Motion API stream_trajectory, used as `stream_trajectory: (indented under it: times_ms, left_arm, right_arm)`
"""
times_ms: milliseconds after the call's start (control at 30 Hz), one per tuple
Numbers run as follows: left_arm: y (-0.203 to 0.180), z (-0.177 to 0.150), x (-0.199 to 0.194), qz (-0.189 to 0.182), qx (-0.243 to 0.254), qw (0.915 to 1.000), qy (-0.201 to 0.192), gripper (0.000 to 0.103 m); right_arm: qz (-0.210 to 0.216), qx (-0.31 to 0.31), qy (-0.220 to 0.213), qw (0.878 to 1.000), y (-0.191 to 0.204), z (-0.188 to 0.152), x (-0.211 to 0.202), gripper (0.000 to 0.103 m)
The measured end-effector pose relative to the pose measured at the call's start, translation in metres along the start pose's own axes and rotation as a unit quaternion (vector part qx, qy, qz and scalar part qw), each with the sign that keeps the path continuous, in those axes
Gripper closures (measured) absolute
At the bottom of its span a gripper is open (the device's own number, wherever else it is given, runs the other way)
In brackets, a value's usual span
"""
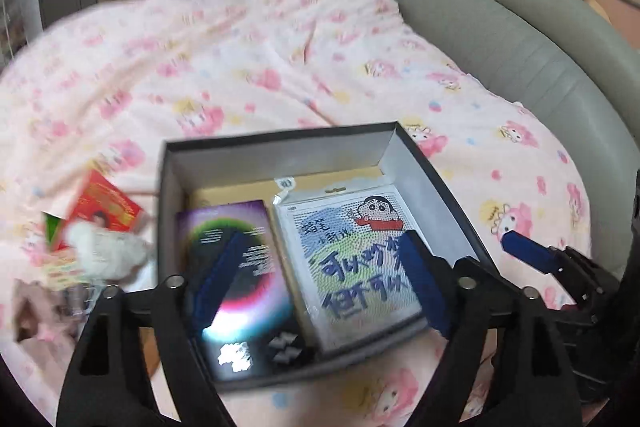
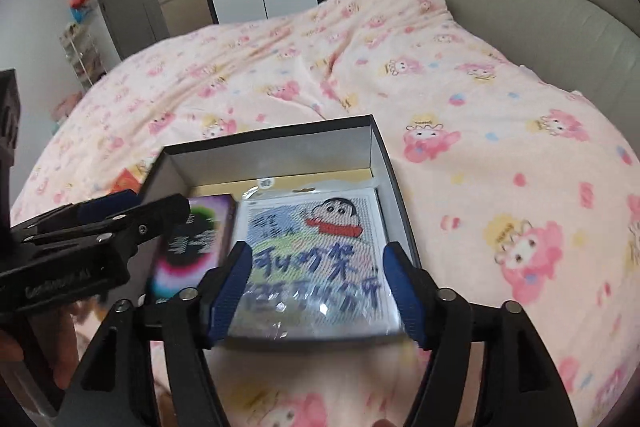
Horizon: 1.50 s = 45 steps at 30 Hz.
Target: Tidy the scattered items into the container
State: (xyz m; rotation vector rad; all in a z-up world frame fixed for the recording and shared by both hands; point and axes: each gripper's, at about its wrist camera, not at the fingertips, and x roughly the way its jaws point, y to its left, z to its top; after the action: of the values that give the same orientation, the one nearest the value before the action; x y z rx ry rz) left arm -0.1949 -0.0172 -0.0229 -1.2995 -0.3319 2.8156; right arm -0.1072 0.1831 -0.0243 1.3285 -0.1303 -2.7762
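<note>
A pink bedspread [image 2: 460,99] fills both views, with the dark box [image 2: 384,163] at six o'clock. Inside lie a cartoon picture kit [image 2: 320,239] and a purple booklet [image 1: 236,247], side by side. At nine o'clock of the box, a red packet [image 1: 106,205] and a white crumpled thing [image 1: 106,249] remain outside. The left gripper [image 1: 320,267] and right gripper [image 2: 320,291] are both spread wide, holding nothing.

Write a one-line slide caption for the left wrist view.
Open left gripper above the grey box holding a purple card pack and cartoon picture kit.
</note>
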Motion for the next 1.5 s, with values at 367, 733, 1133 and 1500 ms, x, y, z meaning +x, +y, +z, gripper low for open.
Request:
stream_trajectory:
  times_ms: [367,733,1133,1500]
  left_arm:
    - [-0.02,-0.045,-0.093,0.026,-0.01,0.9976,-0.064,0.002]
    - [-0.012,-0.072,-0.122,0.028,-0.019,0.998,-0.054,0.001]
    - [0.047,-0.092,-0.147,0.04,-0.052,0.997,-0.04,0.001]
    - [0.111,-0.113,-0.182,0.093,-0.098,0.9887,-0.065,0.001]
  right_arm:
    - [-0.027,0.021,-0.031,0.999,0.014,-0.035,-0.077,0.028]
    - [-0.048,-0.008,-0.082,0.995,0.033,-0.05,-0.11,0.027]
    - [0.013,-0.054,-0.059,0.997,0.096,-0.047,-0.097,0.027]
    - [0.059,-0.121,-0.033,0.99,0.174,-0.046,-0.082,0.027]
